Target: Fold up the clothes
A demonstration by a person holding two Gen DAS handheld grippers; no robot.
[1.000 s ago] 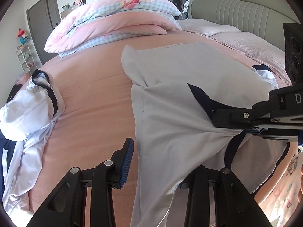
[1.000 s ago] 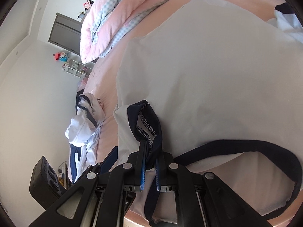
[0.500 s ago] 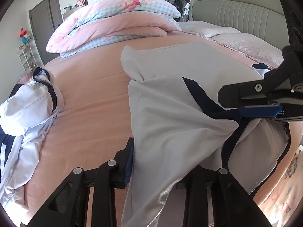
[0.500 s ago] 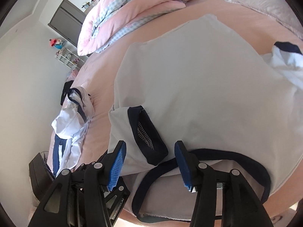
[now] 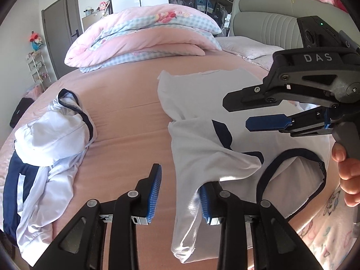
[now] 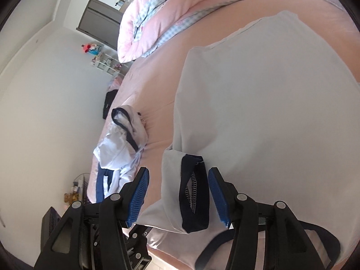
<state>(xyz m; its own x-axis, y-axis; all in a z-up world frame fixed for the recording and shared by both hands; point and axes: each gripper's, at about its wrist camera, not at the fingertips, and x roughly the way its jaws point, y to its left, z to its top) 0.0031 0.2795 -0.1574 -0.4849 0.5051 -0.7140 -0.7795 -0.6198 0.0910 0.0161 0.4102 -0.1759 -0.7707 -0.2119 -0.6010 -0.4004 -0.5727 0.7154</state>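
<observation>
Folding looks partway: the white shirt lies spread on the pink bed, its navy-trimmed sleeve turned in over the body at frame bottom. Both the left gripper and right gripper stand spread, pinching nothing, though cloth may brush one left pad. Farther off, at left, crumpled clothes lie unfolded; beyond, a pink quilt.
</observation>
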